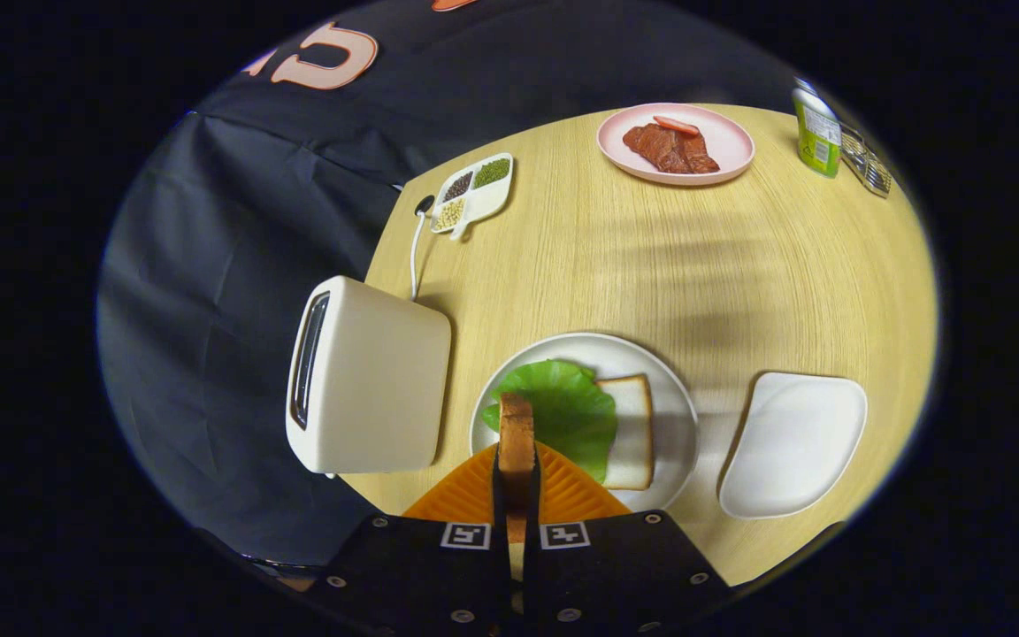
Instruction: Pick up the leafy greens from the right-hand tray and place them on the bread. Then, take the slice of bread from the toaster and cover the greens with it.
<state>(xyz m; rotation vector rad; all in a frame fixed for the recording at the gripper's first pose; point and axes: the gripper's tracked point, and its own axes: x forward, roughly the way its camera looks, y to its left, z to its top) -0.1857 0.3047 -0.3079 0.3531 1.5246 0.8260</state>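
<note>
My gripper (517, 469) is shut on a slice of toasted bread (516, 433), held edge-on between both fingers. Just beyond the fingers a round white plate (673, 389) carries a white bread slice (632, 429) with a green leaf (563, 411) lying over its left part. The held slice hangs above the near left side of the leaf. The cream toaster (368, 376) stands left of the plate, its slot (308, 358) facing away to the left. An empty white tray (794, 442) lies right of the plate.
On the far side of the wooden table (651, 257) sit a pink plate (722, 133) with meat, a small white divided dish (474, 190) of grains, and a green carton (817, 133). The toaster's white cord (415, 252) runs back to the table's edge.
</note>
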